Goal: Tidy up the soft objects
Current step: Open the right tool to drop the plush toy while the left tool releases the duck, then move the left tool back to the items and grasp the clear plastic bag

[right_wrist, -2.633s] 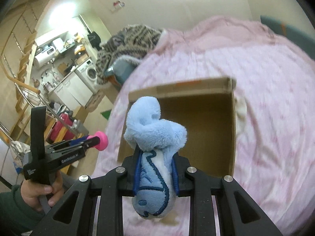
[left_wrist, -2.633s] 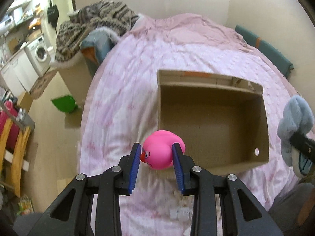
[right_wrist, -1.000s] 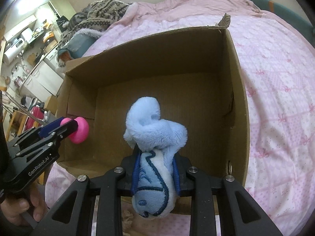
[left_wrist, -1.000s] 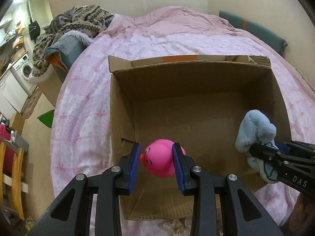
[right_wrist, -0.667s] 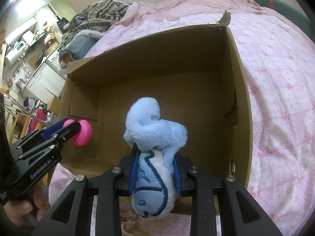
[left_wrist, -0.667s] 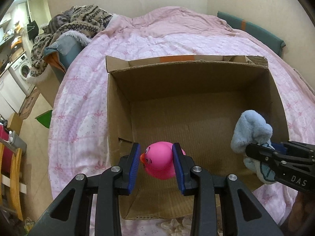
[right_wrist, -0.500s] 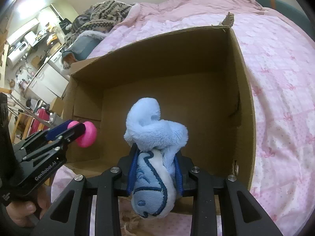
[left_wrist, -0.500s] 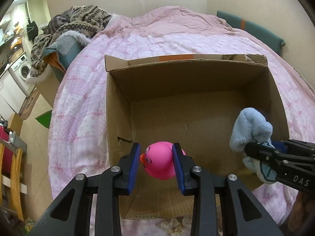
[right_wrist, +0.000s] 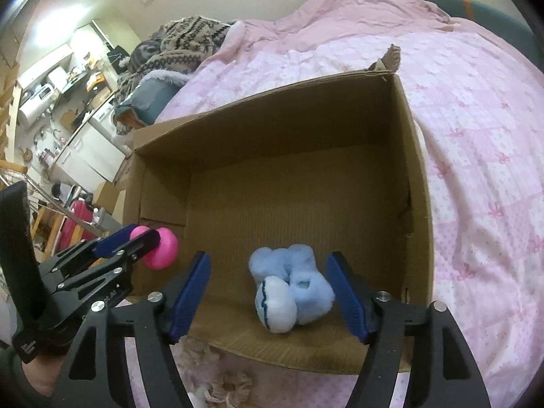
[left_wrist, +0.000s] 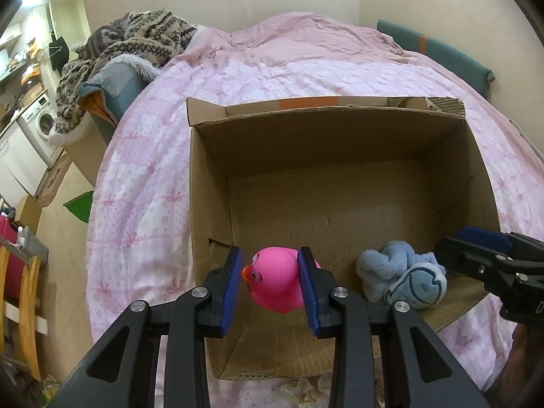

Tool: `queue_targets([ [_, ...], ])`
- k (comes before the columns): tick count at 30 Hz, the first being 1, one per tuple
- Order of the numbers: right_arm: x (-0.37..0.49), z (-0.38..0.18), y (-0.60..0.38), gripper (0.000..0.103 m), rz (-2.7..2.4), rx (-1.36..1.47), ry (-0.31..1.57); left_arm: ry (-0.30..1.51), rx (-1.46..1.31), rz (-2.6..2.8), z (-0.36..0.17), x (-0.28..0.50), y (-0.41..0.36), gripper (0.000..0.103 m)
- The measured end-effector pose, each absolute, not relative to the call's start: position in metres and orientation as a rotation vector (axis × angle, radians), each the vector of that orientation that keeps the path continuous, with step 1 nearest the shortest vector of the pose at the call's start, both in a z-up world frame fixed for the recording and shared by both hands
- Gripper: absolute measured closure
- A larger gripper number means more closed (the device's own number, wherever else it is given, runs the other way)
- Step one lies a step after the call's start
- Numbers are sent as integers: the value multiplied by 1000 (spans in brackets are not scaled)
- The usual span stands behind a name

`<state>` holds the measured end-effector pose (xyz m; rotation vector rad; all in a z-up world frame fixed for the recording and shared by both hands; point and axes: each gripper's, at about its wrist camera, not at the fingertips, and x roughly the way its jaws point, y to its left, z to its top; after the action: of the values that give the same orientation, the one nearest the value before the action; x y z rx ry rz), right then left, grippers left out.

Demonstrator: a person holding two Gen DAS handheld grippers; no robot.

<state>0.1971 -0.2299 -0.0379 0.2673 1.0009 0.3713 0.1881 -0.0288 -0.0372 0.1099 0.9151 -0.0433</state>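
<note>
An open cardboard box (left_wrist: 340,183) (right_wrist: 416,176) sits on the pink bed. My left gripper (left_wrist: 272,282) is shut on a pink rubber duck (left_wrist: 275,280) and holds it over the box's near left corner; the duck also shows in the right wrist view (right_wrist: 163,248). My right gripper (right_wrist: 268,292) is open above the box's near edge. The light blue plush toy (right_wrist: 290,287) lies on the box floor between and beyond its fingers, also seen in the left wrist view (left_wrist: 403,277).
A pink quilt (left_wrist: 142,197) covers the bed around the box. A patterned blanket (left_wrist: 136,40) is heaped at the far left. A small crumpled pale thing (right_wrist: 210,370) lies on the quilt before the box. A washing machine (left_wrist: 40,125) and furniture stand beyond the bed's left side.
My right gripper has opened and the blue plush has dropped onto the box floor. My left gripper still holds the pink duck in about the same spot.
</note>
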Motion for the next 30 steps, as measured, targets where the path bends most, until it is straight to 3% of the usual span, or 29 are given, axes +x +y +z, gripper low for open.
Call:
queue_targets([
  [3, 199, -36, -231, 25, 369, 273, 993, 920, 112, -49, -38, 187, -29, 72],
  [4, 198, -35, -231, 22, 368, 274, 987, 921, 112, -53, -37, 187, -30, 68],
  [7, 196, -31, -232, 14, 366, 277, 965, 901, 116, -55, -32, 184, -31, 40],
  [8, 196, -29, -233, 10, 364, 277, 957, 885, 110, -59, -29, 182, -31, 34],
  [30, 144, -1, -250, 7, 316, 256, 913, 788, 56, -5, 27, 128, -3, 30],
])
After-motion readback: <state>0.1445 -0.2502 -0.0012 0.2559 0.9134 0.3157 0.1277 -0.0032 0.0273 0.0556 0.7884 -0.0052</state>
